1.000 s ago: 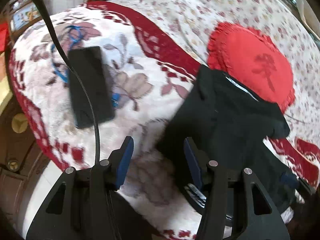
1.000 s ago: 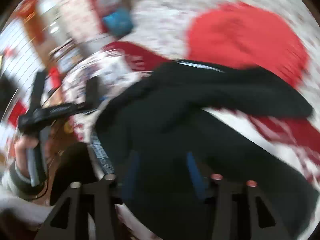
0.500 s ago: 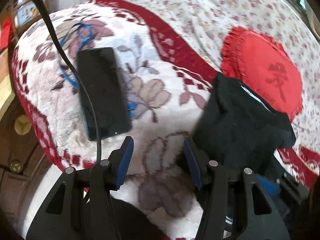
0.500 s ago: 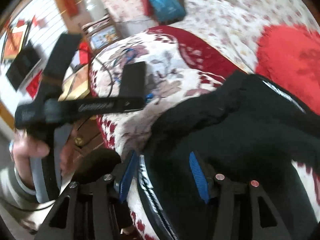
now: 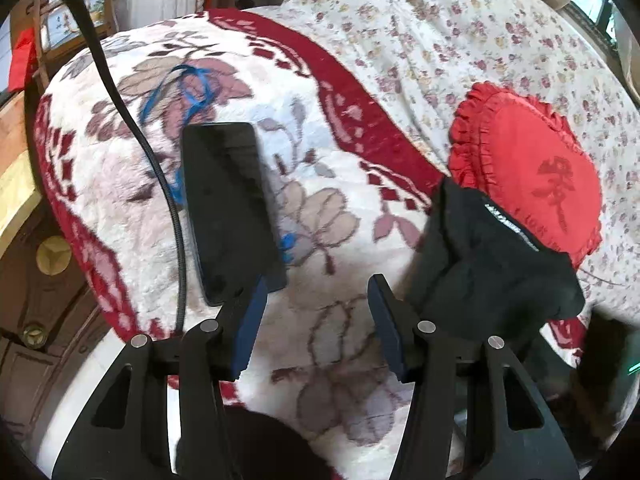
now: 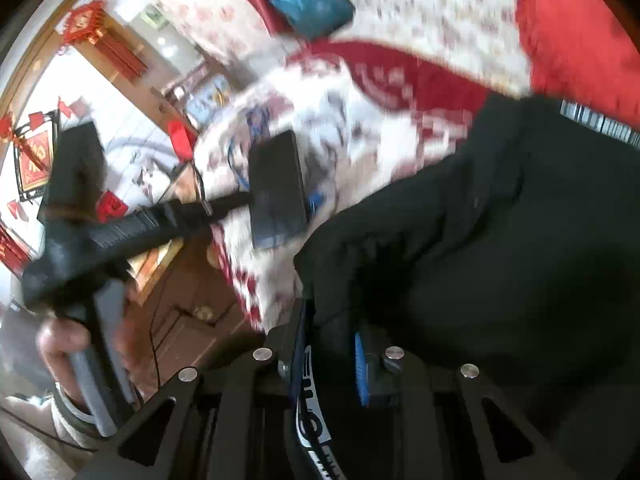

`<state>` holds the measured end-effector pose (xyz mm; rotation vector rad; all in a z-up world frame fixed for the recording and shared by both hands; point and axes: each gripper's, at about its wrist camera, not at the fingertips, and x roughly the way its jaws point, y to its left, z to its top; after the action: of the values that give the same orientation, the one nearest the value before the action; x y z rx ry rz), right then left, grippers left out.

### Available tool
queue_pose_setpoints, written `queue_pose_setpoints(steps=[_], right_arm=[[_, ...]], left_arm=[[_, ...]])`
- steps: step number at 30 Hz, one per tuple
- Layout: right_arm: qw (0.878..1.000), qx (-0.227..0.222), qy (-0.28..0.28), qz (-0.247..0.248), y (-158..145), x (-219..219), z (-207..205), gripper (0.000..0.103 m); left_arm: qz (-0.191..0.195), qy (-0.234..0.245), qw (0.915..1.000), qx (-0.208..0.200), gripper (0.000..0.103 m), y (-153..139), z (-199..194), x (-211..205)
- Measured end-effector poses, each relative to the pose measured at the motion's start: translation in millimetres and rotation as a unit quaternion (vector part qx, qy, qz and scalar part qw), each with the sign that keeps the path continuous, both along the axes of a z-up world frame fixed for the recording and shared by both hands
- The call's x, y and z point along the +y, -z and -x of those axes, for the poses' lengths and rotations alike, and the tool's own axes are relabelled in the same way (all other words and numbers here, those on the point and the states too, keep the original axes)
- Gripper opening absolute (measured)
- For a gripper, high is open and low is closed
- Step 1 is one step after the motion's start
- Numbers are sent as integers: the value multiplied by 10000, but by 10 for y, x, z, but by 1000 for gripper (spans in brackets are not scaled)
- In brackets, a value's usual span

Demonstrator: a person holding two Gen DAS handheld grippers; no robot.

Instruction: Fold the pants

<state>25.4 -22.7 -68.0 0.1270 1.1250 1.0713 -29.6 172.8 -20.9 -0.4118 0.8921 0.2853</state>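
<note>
Black pants point(image 6: 480, 240) | R gripper point(image 6: 328, 344) prob. clamped on edge | L gripper point(image 5: 316, 300) apart, spread

Pants point(image 5: 488, 264) are lying bunched on the blanket point(image 5: 320, 208), ahead and to the right of the left gripper point(image 5: 316, 292). A phone point(image 5: 230, 212) is lying ahead-left of it, the pillow point(image 5: 536, 168) sitting just behind the pants. The right gripper point(image 6: 330, 344) is sitting at the pants' near edge point(image 6: 460, 248), fabric lying between its fingers.
</note>
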Motion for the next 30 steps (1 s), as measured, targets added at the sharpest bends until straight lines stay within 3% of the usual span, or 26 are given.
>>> queue_pose_setpoints(steps=[2,4,6,9,13,16,18,21,25,28,30], right_arm=[[9995,-34,-134,300,120,92,80,34],[9996,41,-273,110,6,23,89,44],[9995,-22,-286,153,-166,-161,36,44],[9923,-1041,353,567,-520,-598,-255,50],[9634,-2005,1028,1451,-679,-810,-791,51],[9603,-1973,1090,1644,-607,-740,-1251,51],[9587,-2048,964,1720,-546,-610,-1435,51],[9560,-2130,599,1925,-372,-372,-1683,51],[9447,-2254,158,2377,-125,-203,-1943,53],[9487,-1935,-164,2494,85,-116,-2130,54],[9523,-1875,-172,2400,161,-133,-2181,42]], left_arm=[[24,104,9999,-7,53,9,-38,-87],[-8,274,9996,27,53,36,-85,-211],[-62,493,9987,85,53,73,-133,-343],[-98,776,9969,49,53,110,-202,-509],[-113,1093,9938,147,53,206,-319,-711],[-337,1087,9923,479,53,412,-402,-782],[-218,1019,9925,637,54,565,-416,-740],[-104,859,9945,589,66,659,-397,-663],[-57,870,9946,563,68,678,-398,-652],[-107,882,9945,553,69,683,-418,-685],[-30,869,9948,538,69,690,-416,-664]])
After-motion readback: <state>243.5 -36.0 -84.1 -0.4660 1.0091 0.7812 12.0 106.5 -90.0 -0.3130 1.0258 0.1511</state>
